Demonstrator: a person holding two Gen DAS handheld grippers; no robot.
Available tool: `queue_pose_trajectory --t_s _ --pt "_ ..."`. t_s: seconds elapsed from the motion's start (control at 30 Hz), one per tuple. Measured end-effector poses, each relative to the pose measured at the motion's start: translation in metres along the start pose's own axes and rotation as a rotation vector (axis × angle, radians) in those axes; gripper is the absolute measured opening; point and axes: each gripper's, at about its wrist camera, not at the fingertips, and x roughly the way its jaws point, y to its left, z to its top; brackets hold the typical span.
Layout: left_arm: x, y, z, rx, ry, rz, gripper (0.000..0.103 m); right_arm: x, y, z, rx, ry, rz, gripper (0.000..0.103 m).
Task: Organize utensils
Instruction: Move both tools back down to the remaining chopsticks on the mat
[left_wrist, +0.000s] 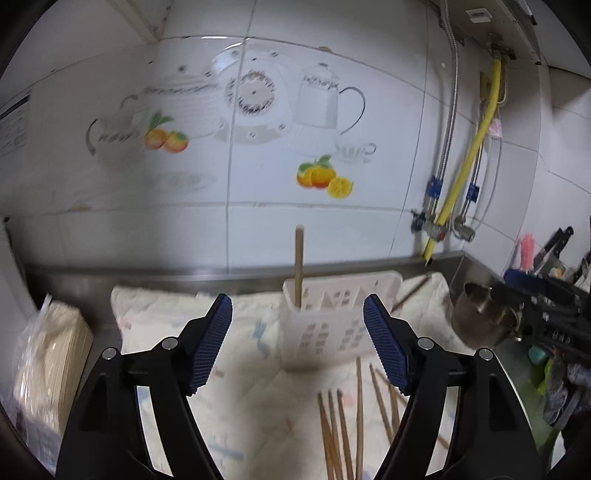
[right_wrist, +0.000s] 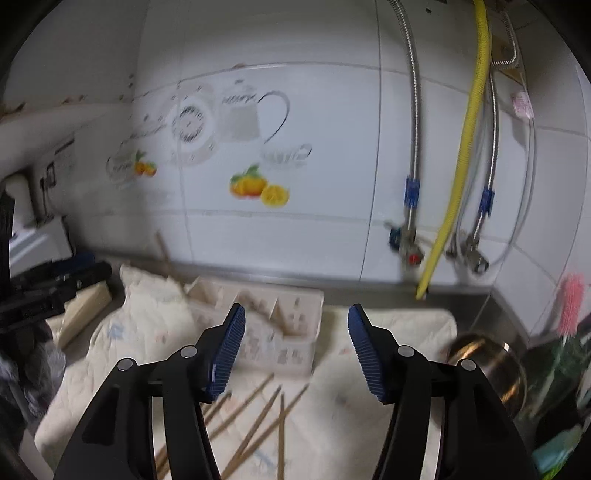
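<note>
left gripper (left_wrist: 297, 341): released, empty | right gripper (right_wrist: 295, 347): released, empty | holder (left_wrist: 338, 317): rear of cloth (left_wrist: 192, 325), one chopstick (left_wrist: 298, 266) upright inside | loose chopsticks (right_wrist: 258, 424): cloth's near edge | step: pinch one stick mid-shaft, lift, drop tip-first.

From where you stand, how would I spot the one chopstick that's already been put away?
Find the pale quilted cloth on the steel counter under the tiled wall. On it stands a white slotted holder. The chopstick stands upright in its left corner, the only one poking up; the loose chopsticks lie flat in front.
</note>
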Motion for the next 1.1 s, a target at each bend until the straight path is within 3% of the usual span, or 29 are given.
queue_pose_trajectory --t_s 0.27,0.4,0.53,0.63,0.9,1.1 --pt "-0.028 0.014 -0.054 -0.078 0.028 0.035 0.076 -0.003 0.025 -0.084 0.074 0.119 0.035 0.056" --pt "-0.042 0.023 -0.076 -0.101 0.035 0.060 0.076 0.002 0.041 -0.121 0.118 0.170 0.040 0.041" --pt "-0.051 0.033 -0.095 -0.126 0.048 0.075 0.076 0.018 0.048 -0.154 0.232 0.242 0.064 0.035" --pt "-0.054 0.038 -0.107 -0.135 0.063 0.075 0.076 0.032 0.049 -0.169 0.318 0.290 0.079 0.029" --pt "-0.055 0.044 -0.124 -0.116 0.083 0.070 0.076 0.054 0.060 -0.184 0.370 0.332 0.024 0.017" --pt "-0.049 0.045 -0.134 -0.115 0.113 0.055 0.076 0.063 0.059 -0.187 0.389 0.347 -0.002 0.015"
